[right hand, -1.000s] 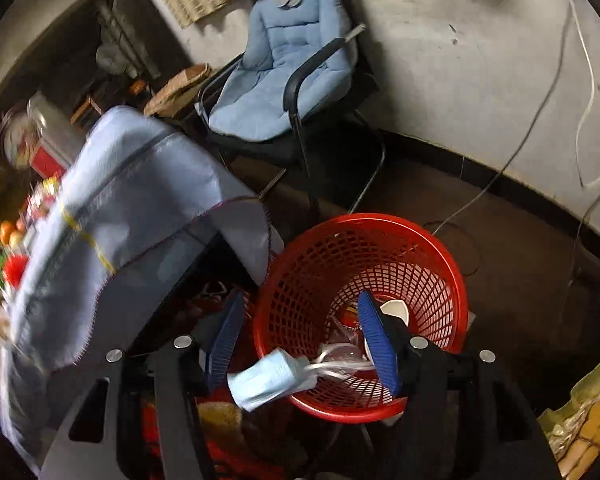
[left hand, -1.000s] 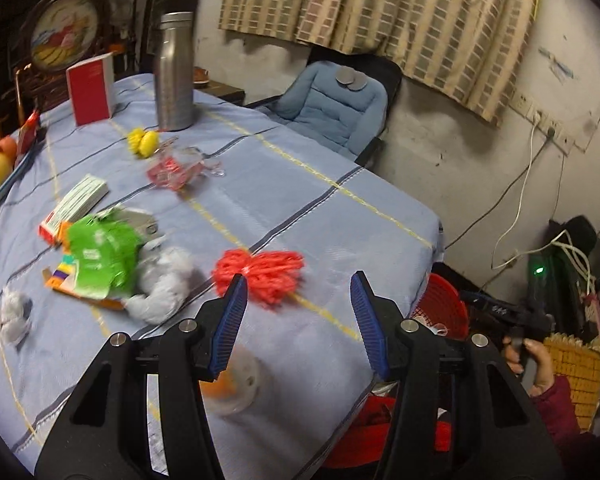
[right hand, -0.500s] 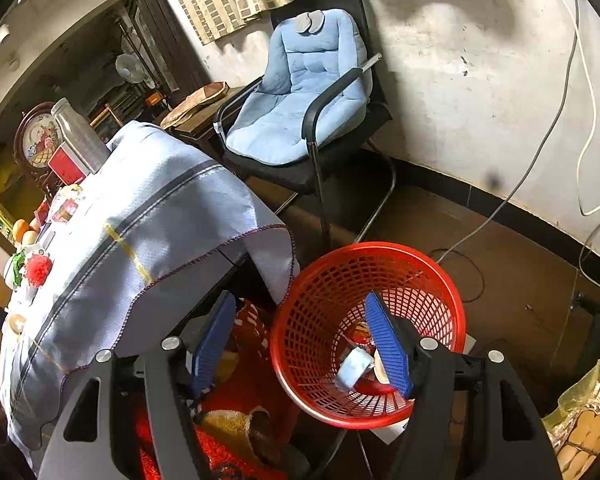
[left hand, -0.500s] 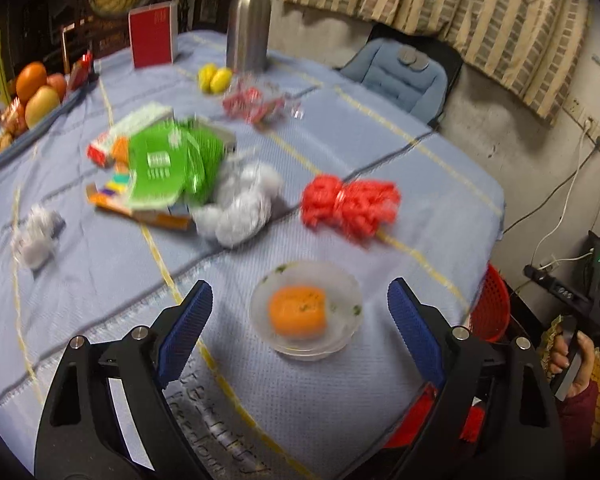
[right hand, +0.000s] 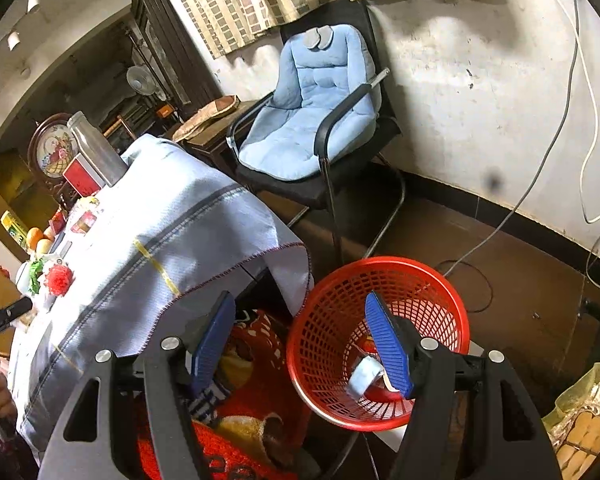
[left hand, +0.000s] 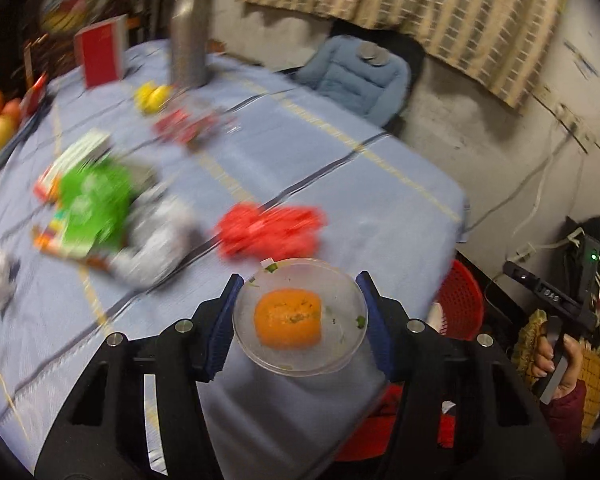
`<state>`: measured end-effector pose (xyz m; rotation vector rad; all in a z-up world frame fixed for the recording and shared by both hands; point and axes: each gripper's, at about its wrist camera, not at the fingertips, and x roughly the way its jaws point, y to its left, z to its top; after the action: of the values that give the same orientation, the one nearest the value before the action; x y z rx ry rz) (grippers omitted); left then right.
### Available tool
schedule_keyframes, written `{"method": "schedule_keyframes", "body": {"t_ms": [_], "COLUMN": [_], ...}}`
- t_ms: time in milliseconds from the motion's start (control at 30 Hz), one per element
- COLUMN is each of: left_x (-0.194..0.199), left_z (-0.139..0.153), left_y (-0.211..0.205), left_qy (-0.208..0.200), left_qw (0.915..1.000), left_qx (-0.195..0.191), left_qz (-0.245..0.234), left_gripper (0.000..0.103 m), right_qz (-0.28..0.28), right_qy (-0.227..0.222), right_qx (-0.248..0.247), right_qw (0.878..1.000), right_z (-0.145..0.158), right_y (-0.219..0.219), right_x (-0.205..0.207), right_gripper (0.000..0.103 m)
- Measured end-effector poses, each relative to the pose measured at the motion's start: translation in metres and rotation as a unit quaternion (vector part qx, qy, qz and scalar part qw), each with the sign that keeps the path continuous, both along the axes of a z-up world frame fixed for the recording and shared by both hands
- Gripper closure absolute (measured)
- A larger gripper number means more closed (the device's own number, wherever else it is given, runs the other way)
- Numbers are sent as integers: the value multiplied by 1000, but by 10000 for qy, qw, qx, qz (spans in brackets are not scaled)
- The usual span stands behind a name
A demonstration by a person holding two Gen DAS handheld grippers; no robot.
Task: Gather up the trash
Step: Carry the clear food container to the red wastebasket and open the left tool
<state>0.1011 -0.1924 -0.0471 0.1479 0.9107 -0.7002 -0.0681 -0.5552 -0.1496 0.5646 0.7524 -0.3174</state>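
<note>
Bowl (left hand: 300, 316) now between closing left hand-held gripper (left hand: 298, 320) pads

- Left wrist view: looks forward and down across the blue cloth-covered table (left hand: 340, 168), close to its near edge; blue padded chair (left hand: 360, 76) at 12 o'clock.
- Right wrist view: looks steeply down beside the table, close above the red plastic mesh basket (right hand: 428, 280) at 5 o'clock.
- Shared: table (right hand: 172, 220), chair (right hand: 308, 120), basket (left hand: 460, 304), steel flask (left hand: 188, 40), (right hand: 96, 148).

The basket (right hand: 380, 340) mouth is open from above; the tablecloth (right hand: 180, 248) corner hangs just beside its rim, the chair (right hand: 312, 128) behind.
</note>
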Motion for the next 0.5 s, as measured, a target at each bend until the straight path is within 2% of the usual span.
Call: {"method": "schedule_keyframes", "body": {"t_ms": [133, 267, 400, 467, 500], "left_x": [-13, -32, -56, -60, -64], "left_z": [13, 12, -4, -17, -26], "left_y": [-63, -137, -219, -250, -269], "left_qy": [-94, -37, 81, 109, 87], "left_qw": [9974, 9884, 9739, 9697, 9674], "left_qx": [21, 70, 200, 276, 366], "left_qz": [-720, -1513, -2261, -2426, -2506], "left_gripper": [46, 46, 46, 45, 37], "right_qz": [-122, -382, -667, -816, -851], "right_qy": [-97, -185, -262, -277, -273], "right_qx": [-26, 2, 138, 199, 209], "right_qw": [9999, 9991, 9973, 9961, 9958], "right_z": [7, 10, 8, 5, 4], "right_y": [-9, -27, -49, -60, -64], "right_x": [-7, -19, -31, -37, -38], "right_gripper": [36, 36, 36, 36, 36]}}
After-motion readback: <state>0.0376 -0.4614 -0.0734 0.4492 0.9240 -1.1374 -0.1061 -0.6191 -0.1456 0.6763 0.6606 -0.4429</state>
